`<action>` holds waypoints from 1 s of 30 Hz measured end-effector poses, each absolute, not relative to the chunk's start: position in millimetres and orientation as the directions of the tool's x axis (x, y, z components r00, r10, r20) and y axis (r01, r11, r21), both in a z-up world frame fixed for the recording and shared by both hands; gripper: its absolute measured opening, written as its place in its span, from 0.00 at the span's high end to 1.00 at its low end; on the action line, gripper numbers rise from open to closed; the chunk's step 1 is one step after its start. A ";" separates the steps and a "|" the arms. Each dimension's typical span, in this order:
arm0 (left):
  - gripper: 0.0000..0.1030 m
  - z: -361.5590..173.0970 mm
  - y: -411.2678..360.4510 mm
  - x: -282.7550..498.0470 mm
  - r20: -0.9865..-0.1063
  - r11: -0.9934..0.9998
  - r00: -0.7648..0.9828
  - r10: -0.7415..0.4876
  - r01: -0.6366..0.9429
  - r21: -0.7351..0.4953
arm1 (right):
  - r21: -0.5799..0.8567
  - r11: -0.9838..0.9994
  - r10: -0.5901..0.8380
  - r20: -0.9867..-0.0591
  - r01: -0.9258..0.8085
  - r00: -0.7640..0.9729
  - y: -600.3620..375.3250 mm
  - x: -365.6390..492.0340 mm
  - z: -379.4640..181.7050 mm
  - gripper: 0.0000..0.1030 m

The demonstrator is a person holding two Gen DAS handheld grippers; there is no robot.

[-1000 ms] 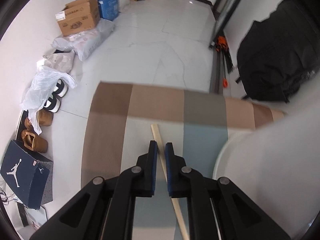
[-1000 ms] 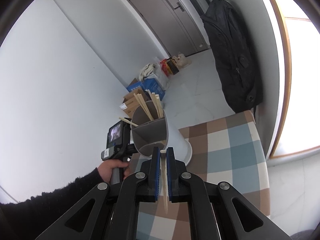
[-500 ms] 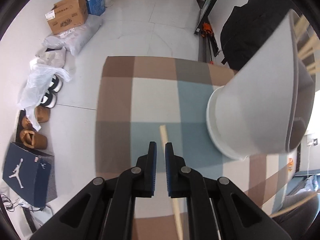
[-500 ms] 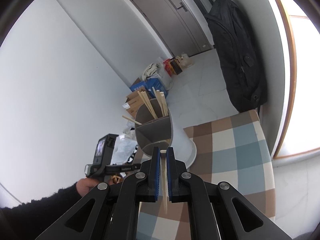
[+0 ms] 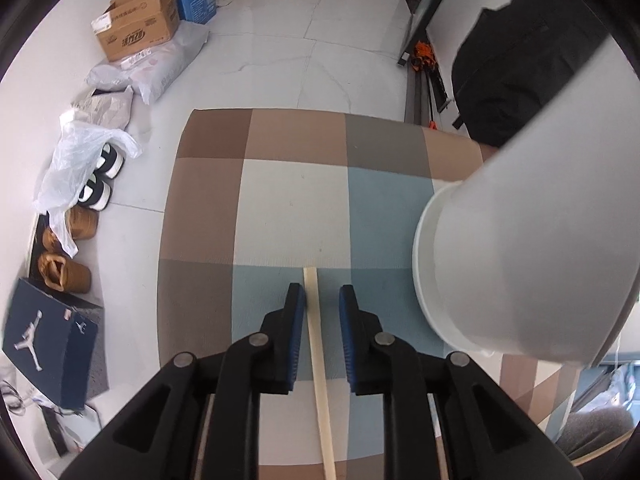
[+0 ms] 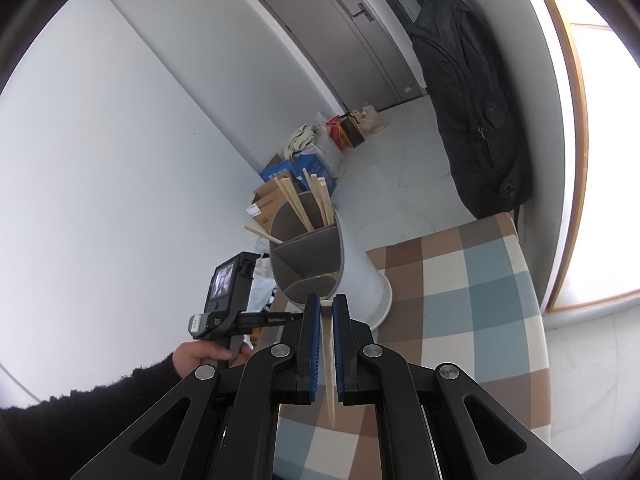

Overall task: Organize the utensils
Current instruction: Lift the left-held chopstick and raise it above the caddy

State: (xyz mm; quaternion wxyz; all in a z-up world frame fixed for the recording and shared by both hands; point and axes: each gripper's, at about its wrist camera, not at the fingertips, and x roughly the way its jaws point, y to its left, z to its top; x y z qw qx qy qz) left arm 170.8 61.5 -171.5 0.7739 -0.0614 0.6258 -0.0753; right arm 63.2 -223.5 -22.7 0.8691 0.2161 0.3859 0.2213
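In the left wrist view, my left gripper [image 5: 322, 292] points down at the checked tablecloth [image 5: 292, 200] and its jaws are opening. A pale wooden chopstick [image 5: 318, 352] runs between them, close to the left pad and clear of the right one. The white utensil holder [image 5: 520, 248] stands just to the right. In the right wrist view, my right gripper [image 6: 327, 300] is shut on another chopstick [image 6: 329, 368], held a little before the holder [image 6: 360, 272]. Several chopsticks [image 6: 308, 204] stand in the holder's grey compartments.
A hand in a dark sleeve [image 6: 200, 356] holds the left gripper's handle beside the holder. On the floor beyond the table lie cardboard boxes [image 5: 136, 32], bags, shoes [image 5: 96, 184] and a blue shoebox [image 5: 48, 344]. A black backpack [image 6: 472, 112] hangs on the wall.
The left gripper's jaws have spread apart around the chopstick they were shut on. The left view swung so the holder now fills its right side. The right gripper has stayed put.
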 end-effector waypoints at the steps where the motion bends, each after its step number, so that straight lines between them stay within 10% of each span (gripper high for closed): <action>1: 0.87 -170.6 66.2 169.1 -0.958 0.980 0.208 -0.200 0.030 -0.198 | 0.547 0.809 0.550 -0.576 -0.215 0.605 -224.3 62.7 -22.4 0.95; 15: 0.98 -159.5 75.3 153.5 -0.937 0.984 0.302 -0.174 0.024 -0.175 | 0.539 0.816 0.539 -0.581 -0.207 0.610 -225.7 58.2 -20.5 0.95; 30: 0.98 -46.6 56.4 72.1 -0.725 0.977 0.655 -0.214 0.139 -0.162 | 0.412 0.858 0.506 -0.584 -0.306 0.634 -193.9 74.6 4.6 0.95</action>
